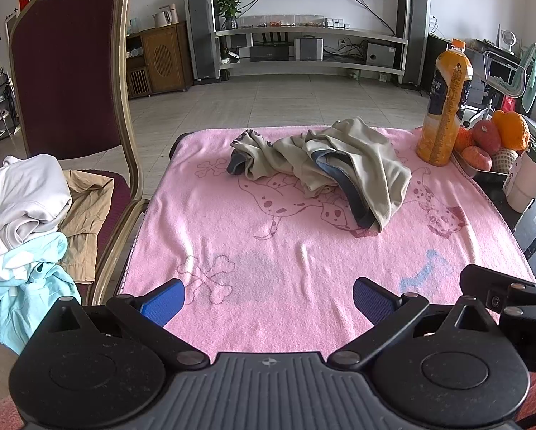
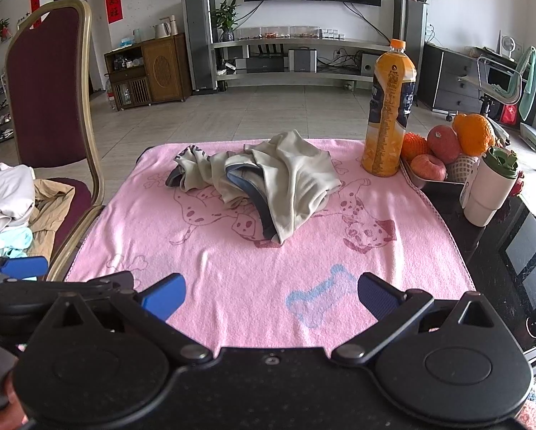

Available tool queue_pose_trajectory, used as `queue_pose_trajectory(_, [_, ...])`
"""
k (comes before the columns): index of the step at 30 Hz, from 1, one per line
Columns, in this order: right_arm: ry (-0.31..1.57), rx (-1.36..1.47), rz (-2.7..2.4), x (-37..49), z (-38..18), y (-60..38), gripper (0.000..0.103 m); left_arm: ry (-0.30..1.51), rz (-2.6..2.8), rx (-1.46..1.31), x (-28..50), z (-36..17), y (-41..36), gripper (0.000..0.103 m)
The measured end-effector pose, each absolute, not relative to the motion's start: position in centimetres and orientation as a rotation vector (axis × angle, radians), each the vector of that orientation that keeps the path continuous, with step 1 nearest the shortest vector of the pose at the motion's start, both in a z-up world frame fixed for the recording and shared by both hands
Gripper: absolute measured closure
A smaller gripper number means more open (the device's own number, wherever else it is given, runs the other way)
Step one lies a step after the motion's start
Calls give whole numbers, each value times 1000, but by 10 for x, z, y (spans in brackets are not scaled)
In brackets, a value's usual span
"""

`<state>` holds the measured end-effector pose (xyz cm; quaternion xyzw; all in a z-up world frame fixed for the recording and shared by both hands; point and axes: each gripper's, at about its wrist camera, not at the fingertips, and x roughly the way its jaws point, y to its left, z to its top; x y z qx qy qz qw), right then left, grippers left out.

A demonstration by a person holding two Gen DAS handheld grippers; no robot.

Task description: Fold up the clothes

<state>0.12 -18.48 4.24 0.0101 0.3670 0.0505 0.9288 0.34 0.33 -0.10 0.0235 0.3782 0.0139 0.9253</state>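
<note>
Nothing's folded yet as far as I can tell: both the left hand-held gripper [image 1: 268, 299] and right hand-held gripper [image 2: 271, 295] hang wide open and empty over the near edge of the pink towel [image 1: 253, 251] on the worktop, while the beige garment [image 2: 268, 175] sits crumpled farther back, untouched.

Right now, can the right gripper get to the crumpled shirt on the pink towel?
Probably yes. The right gripper is open and pointed at the shirt, with only bare pink towel between them. The juice bottle and fruit stand off to the right, out of the way.
</note>
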Motion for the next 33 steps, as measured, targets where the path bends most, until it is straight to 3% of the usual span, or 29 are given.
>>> queue_pose_trajectory(21, [759,14,91,10,41,-188,0,803,21,43,15,-7,11,1])
queue_pose_trajectory(26, [705,56,89,34,57,-207,0,792,62,33,36,-1,31,2])
queue_pose_trajectory(29, [683,79,122,56,66,-214,0,776,39,21,52,5,41,7])
queue_pose_trajectory(33, [744,122,181,99,61,-211,0,735,52,1,77,7,51,5])
